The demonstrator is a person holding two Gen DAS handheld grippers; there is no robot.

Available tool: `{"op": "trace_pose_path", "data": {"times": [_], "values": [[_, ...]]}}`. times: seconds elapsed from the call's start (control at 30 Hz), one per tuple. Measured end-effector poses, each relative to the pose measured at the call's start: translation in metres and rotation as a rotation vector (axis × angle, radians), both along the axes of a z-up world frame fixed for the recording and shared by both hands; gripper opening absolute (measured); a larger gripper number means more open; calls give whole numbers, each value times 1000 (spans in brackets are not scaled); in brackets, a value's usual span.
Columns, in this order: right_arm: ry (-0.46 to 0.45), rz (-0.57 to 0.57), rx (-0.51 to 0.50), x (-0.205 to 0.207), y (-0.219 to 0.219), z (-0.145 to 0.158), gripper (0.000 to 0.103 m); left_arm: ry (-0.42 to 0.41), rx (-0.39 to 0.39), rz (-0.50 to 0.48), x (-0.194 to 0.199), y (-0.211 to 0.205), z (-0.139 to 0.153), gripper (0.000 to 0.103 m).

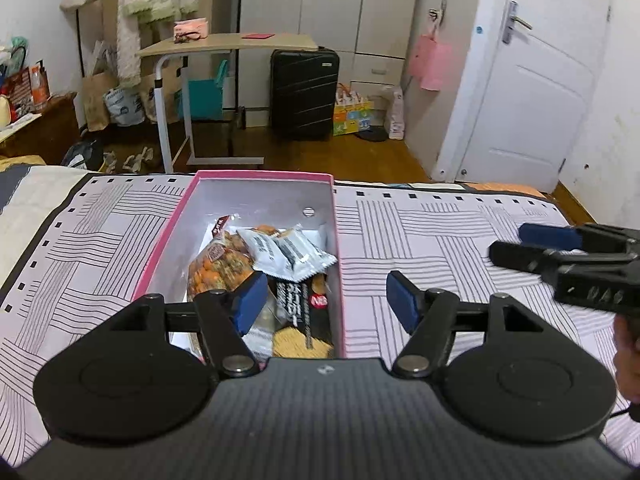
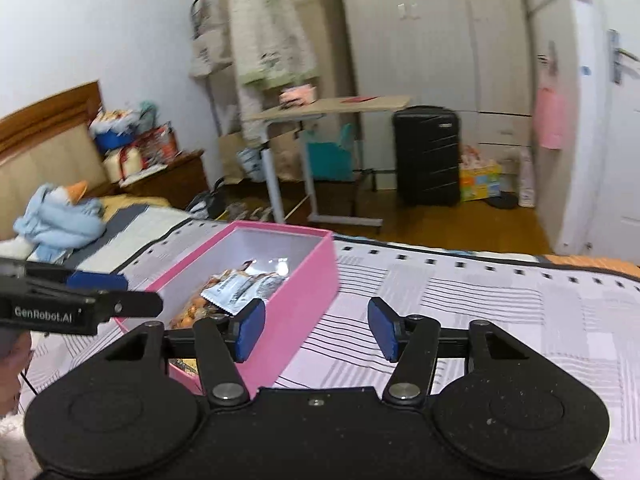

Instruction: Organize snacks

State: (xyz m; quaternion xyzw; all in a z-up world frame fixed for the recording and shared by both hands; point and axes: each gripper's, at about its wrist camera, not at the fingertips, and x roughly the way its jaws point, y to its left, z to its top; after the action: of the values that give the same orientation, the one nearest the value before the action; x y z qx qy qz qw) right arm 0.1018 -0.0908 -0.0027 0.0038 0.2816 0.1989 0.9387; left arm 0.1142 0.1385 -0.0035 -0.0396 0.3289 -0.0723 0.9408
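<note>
A pink box point(image 1: 162, 248) lies open on the patterned bed cover. Inside it lie an orange snack bag point(image 1: 216, 268), a white packet point(image 1: 288, 254) and a black packet point(image 1: 298, 300). My left gripper point(image 1: 326, 300) hovers over the box's near right corner, open, with nothing between its blue pads. My right gripper point(image 2: 316, 328) is open too and holds nothing; it hangs over the cover just right of the pink box point(image 2: 300, 292). Each gripper shows in the other's view: the right gripper point(image 1: 520, 246) at the far right, the left gripper point(image 2: 128, 292) at the left beside the box.
The bed cover point(image 1: 440, 232) ends at a far edge with wooden floor beyond. A rolling table point(image 1: 228, 44), a black suitcase point(image 1: 304, 94) and a white door point(image 1: 532, 92) stand behind. A blue cloth point(image 2: 60, 220) is bunched on the bed at the left.
</note>
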Motion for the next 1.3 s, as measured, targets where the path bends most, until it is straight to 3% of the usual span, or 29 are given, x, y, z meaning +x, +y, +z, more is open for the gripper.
{"op": "trace_pose_path", "data": {"times": [0.13,0.4,0.47,0.57,0.67,0.87,1.03,1.3], "values": [[-15,-42,-54,-29,-8,-1,66,3,-19,-24,-20,-8,-1,73],[-3,-164,-34,-73,-30,-5,70,-14,-9,-67,-54,-25,-5,78],[-20,-176,-60,-80,-29,-6,80,-14,1,-66,-60,-28,-6,78],[-28,-192,-101,-88,-26,-9,96,-14,-3,-72,-67,-32,-9,88],[-23,-246,-135,-91,-26,-12,102,-6,11,-68,-69,-37,-13,89],[-4,-335,-174,-97,-31,-12,103,-21,33,-69,-75,-45,-19,101],[-1,-343,-212,-102,-32,-17,103,-32,45,-85,-80,-50,-23,103],[37,-352,-143,-105,-37,-18,103,-36,60,-74,-83,-51,-30,103]]}}
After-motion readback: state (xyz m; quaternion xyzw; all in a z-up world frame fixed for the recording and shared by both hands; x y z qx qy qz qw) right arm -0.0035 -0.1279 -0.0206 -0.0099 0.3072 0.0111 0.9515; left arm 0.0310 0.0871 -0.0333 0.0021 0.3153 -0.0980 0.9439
